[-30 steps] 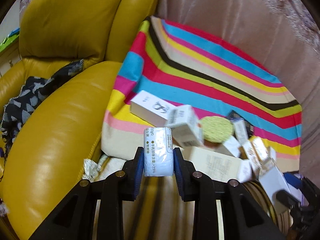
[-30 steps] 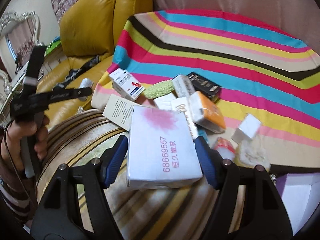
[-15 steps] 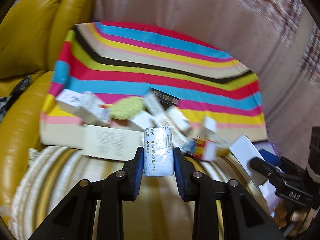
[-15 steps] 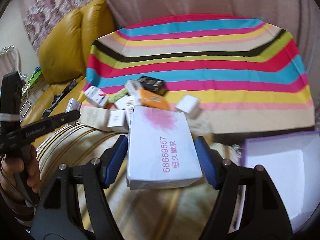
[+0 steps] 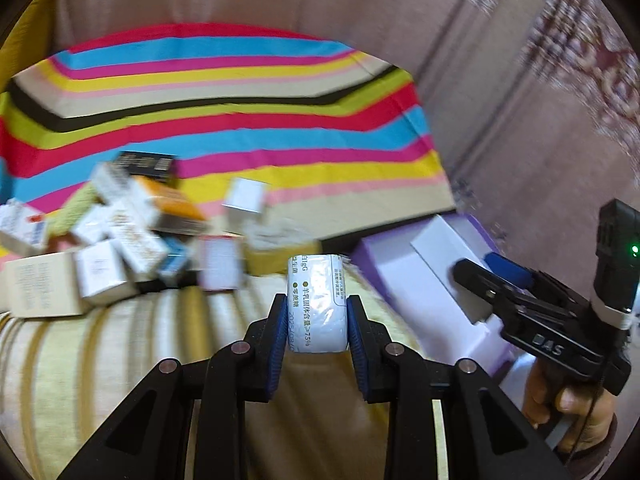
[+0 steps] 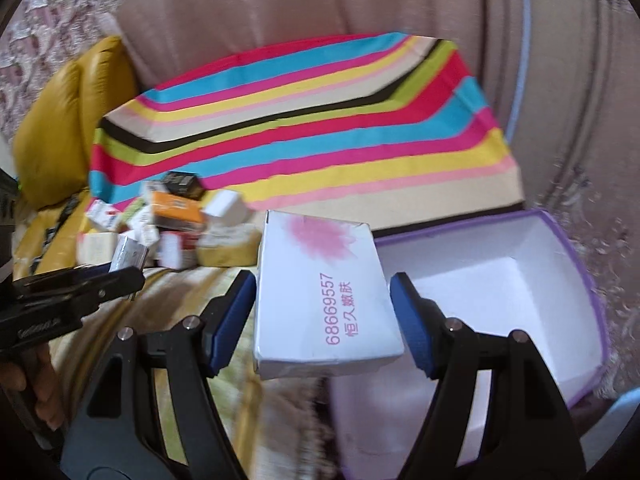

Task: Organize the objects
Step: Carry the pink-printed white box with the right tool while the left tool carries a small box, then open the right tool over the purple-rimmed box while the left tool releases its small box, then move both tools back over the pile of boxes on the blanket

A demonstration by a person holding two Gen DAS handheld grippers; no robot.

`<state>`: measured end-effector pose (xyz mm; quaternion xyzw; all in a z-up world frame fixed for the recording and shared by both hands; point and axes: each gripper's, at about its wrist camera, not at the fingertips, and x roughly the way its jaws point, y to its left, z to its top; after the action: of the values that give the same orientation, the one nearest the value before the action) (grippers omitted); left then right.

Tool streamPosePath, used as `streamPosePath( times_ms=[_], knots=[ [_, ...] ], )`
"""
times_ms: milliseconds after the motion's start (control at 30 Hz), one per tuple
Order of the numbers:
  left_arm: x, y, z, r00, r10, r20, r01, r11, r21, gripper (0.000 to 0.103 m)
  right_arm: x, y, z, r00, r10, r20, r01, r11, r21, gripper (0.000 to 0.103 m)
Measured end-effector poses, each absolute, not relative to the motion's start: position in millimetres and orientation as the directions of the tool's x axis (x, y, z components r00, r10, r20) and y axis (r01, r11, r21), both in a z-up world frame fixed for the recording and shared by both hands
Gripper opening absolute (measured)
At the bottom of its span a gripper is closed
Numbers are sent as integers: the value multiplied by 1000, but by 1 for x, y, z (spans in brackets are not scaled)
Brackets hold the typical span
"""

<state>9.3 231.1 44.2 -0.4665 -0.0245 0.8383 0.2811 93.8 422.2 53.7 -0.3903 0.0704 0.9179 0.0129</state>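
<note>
My left gripper [image 5: 317, 320] is shut on a small white packet [image 5: 316, 302] with green print, held above the striped sofa arm. My right gripper [image 6: 323, 312] is shut on a white box [image 6: 320, 292] with a pink flower and pink digits, held at the left edge of an open purple storage box [image 6: 500, 280] with a white inside. In the left wrist view the right gripper [image 5: 492, 276] and its white box [image 5: 448, 256] show at the right, over the purple box [image 5: 380, 256]. A pile of small boxes [image 5: 132, 232] lies on the striped cloth.
The rainbow-striped cloth [image 6: 304, 128] covers the surface behind the pile. A yellow leather cushion [image 6: 68, 120] stands at the far left. A pink curtain [image 6: 320, 0] hangs behind. The left gripper [image 6: 80, 284] shows at the left of the right wrist view.
Both grippers have swung to the right with their loads. The yellow sofa has left the left view and the purple box has come fully into the right view.
</note>
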Motion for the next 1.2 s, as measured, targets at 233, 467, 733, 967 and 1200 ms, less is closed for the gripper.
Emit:
streamPosePath(
  times_ms=[233, 467, 733, 967, 1200],
  knots=[
    [18, 276, 34, -332, 535, -777, -523, -790, -321, 30, 108, 464, 49, -678, 103, -728, -216, -974, 63, 73],
    [24, 318, 29, -255, 577, -775, -584, -731, -352, 30, 116, 487, 49, -655, 207, -727, -308, -951, 7, 73],
    [27, 340, 25, -183, 592, -785, -614, -692, -379, 46, 121, 500, 50, -643, 243, -727, -360, -933, 7, 75],
    [20, 315, 34, -247, 585, -772, -562, -736, -378, 66, 120, 497, 49, -647, 235, -726, -356, -934, 14, 87],
    [10, 282, 34, -311, 551, -775, -497, -789, -361, 66, 117, 486, 53, -660, 210, -721, -329, -944, 26, 95]
  ],
)
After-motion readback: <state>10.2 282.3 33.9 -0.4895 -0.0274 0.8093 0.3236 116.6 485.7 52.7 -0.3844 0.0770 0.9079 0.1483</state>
